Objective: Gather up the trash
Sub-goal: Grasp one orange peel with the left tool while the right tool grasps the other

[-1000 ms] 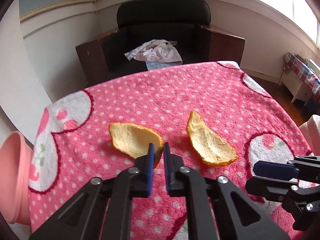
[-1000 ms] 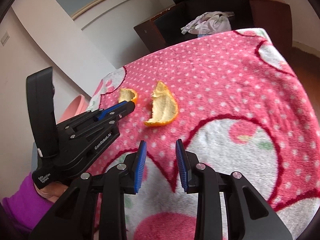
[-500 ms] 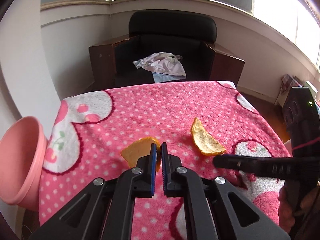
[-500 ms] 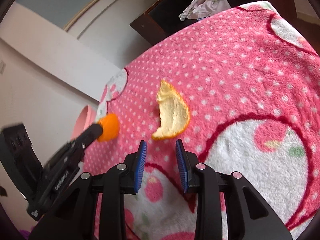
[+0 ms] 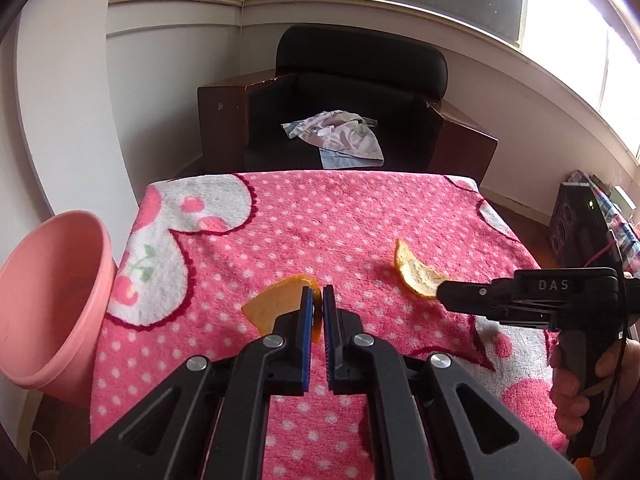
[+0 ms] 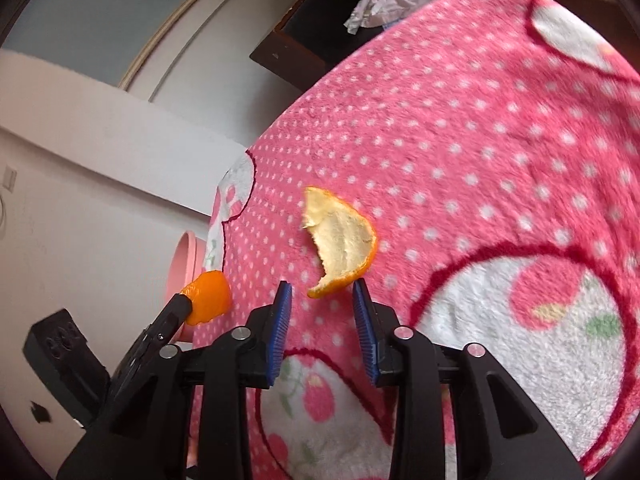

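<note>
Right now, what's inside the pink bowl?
The pink bowl sits past the blanket's left edge. The inner wall that shows looks bare, no peel there. The bottom is hidden from the left wrist camera, and the other view shows only the rim.

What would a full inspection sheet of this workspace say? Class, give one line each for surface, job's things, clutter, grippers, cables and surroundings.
Surface: table under a fluffy pink polka-dot blanket with white cherry patches.
Job's things: curved orange peel piece lying pith-up on the blanket; second orange peel piece lifted off it; pink plastic bin beside the table's left edge.
Clutter: nothing seen on the blanket.
Grippers: left gripper shut on the second peel; right gripper open, fingers either side of the lying peel's near tip.
Cables: thin dark cable at the right gripper's handle.
Surroundings: black armchair holding crumpled pale cloth; white walls, window.
</note>
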A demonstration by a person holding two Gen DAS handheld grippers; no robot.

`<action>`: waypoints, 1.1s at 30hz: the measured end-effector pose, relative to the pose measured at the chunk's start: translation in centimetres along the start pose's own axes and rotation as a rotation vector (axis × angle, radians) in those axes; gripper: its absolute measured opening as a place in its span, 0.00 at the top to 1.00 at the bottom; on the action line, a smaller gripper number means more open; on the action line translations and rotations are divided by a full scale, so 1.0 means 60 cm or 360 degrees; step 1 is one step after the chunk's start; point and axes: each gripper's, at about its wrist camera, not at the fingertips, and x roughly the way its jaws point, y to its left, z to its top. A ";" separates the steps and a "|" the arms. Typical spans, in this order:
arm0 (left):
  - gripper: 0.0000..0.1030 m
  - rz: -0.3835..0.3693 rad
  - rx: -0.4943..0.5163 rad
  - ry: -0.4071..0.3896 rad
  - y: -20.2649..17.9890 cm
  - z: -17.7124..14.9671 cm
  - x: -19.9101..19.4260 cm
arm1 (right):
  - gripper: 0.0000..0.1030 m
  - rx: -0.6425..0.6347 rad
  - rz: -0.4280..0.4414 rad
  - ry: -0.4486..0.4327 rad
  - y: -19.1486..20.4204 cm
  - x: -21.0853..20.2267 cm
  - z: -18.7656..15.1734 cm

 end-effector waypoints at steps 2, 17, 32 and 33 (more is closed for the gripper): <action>0.96 0.0001 -0.0009 0.0002 0.002 -0.001 0.000 | 0.59 0.0041 0.0016 -0.0016 -0.011 -0.005 0.003; 0.96 0.0023 -0.0045 -0.0005 0.013 -0.011 -0.007 | 0.68 -0.0042 -0.0122 -0.0104 0.018 0.008 0.010; 0.96 0.0015 -0.0079 -0.0093 0.024 -0.017 -0.040 | 0.94 -0.0292 -0.0180 -0.0233 0.073 -0.015 -0.023; 0.96 0.0015 -0.0086 -0.0109 0.027 -0.017 -0.045 | 0.94 -0.0321 -0.0184 -0.0246 0.082 -0.018 -0.025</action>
